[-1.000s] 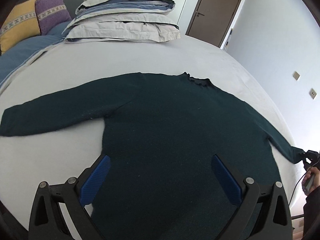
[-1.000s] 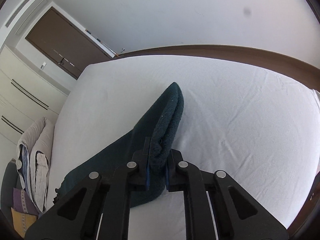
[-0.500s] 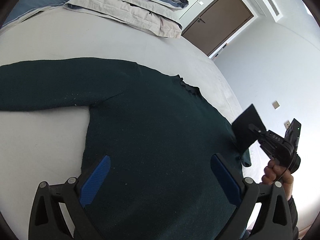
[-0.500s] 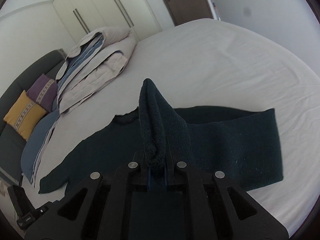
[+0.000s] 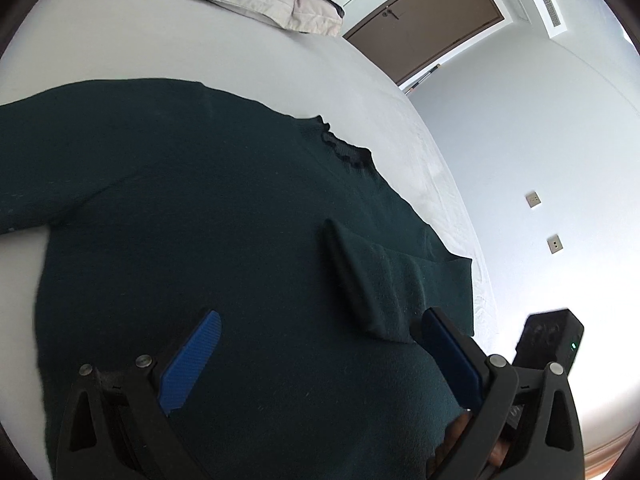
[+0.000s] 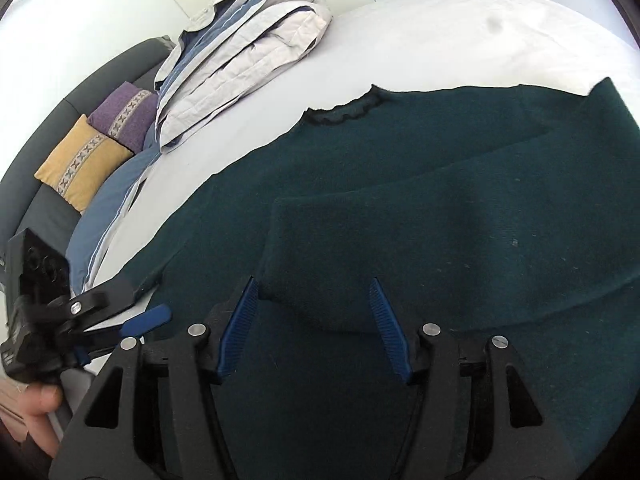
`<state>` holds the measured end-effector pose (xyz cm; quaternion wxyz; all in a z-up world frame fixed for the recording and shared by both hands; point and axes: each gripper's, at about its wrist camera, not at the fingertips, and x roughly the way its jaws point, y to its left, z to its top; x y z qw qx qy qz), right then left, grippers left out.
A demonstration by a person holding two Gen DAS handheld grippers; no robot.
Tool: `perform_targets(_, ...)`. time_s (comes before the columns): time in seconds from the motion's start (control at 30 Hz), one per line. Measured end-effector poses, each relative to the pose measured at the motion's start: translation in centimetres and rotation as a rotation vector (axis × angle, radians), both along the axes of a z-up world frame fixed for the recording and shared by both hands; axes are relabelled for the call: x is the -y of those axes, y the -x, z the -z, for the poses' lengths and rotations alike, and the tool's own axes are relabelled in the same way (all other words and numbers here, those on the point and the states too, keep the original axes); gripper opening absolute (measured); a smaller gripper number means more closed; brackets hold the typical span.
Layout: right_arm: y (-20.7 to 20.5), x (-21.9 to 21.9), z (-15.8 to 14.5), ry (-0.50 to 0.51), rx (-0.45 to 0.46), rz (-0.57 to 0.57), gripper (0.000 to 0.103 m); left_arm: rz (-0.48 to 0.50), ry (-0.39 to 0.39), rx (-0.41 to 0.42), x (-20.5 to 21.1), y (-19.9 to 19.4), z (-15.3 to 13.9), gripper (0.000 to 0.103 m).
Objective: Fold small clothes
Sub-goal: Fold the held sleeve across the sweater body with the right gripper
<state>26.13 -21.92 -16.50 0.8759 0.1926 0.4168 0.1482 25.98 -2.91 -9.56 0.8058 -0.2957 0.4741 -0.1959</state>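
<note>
Left tool (image 5: 316,354) is held open, low in frame over the sweater (image 5: 200,240) spread on the bed (image 5: 200,40). Right tool (image 6: 314,330) is also open, empty, above the folded-in sleeve (image 6: 400,248). Risk: the loose sleeve may be dragged askew by a tool snagging the knit.

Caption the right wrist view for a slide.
Open right gripper above dark green sweater, right sleeve folded across its body on bed.

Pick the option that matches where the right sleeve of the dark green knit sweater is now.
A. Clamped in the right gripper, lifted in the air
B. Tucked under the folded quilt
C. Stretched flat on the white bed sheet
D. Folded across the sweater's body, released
D: the folded sleeve lies across the dark green knit sweater, and the right gripper stands open, holding nothing.
</note>
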Motion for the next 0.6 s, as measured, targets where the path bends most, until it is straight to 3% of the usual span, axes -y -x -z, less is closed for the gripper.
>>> perform_targets(0.03,-0.1,2.5,-1.3,-0.026,-0.005,0.017,0.057,0.008,0.003,-0.009,0.9,-0.9,0.3,0.100)
perform_targets(0.17,3.1,8.4,-1.3,-0.161,0.006,0.113,0.057,0.052,-0.057,-0.034,4.7,-4.1,1.4,0.089)
perform_targets(0.27,4.5,12.9,-0.9,-0.253,-0.001,0.206,0.057,0.051,-0.108,-0.048,6.5,-5.8,2.4,0.069)
perform_targets(0.4,4.9,17.3,0.4,-0.343,-0.025,0.318,0.057,0.076,-0.111,-0.046,7.3,-6.8,1.9,0.009)
perform_targets(0.6,5.1,22.1,2.6,-0.513,-0.050,0.416,0.057,0.028,-0.113,0.096,4.8,-6.3,-1.2,0.009)
